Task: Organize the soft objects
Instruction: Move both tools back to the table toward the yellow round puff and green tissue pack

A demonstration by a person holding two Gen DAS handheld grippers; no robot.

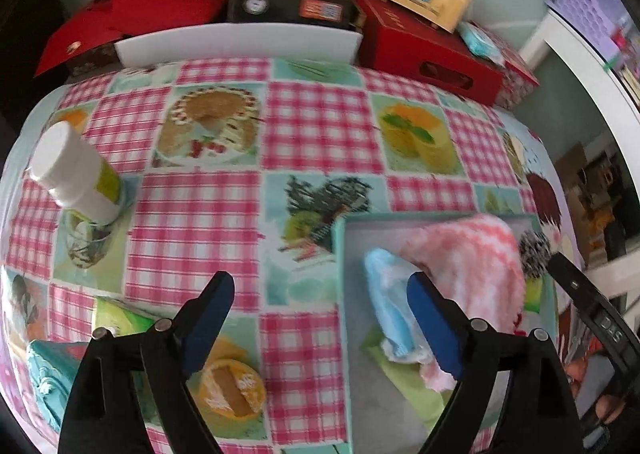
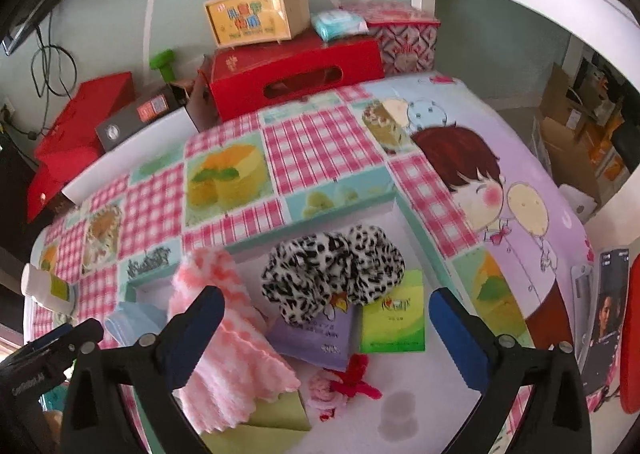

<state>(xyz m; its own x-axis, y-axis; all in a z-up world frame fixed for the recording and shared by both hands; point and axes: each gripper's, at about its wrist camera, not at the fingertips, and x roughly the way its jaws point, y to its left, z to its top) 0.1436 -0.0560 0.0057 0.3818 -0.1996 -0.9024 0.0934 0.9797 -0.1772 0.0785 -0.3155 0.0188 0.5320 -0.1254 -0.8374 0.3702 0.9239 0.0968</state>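
A shallow teal box (image 1: 340,254) (image 2: 280,234) sits on the patterned tablecloth. In it lie a pink fluffy cloth (image 1: 472,258) (image 2: 224,334), a light blue cloth (image 1: 390,306) (image 2: 132,320), a black-and-white leopard plush piece (image 2: 332,274) (image 1: 534,250), a small red-and-pink bow (image 2: 344,384), a purple packet (image 2: 316,338) and a green packet (image 2: 394,314). My left gripper (image 1: 320,324) is open and empty, its right finger over the blue cloth. My right gripper (image 2: 326,334) is open and empty, hovering above the box contents.
A white bottle (image 1: 76,173) lies tilted at the left of the table. An orange round object (image 1: 232,388) and a teal item (image 1: 48,378) lie near the left gripper. Red boxes (image 1: 428,49) and a yellow case (image 2: 256,11) stand behind the table. A phone (image 2: 608,318) lies at the right.
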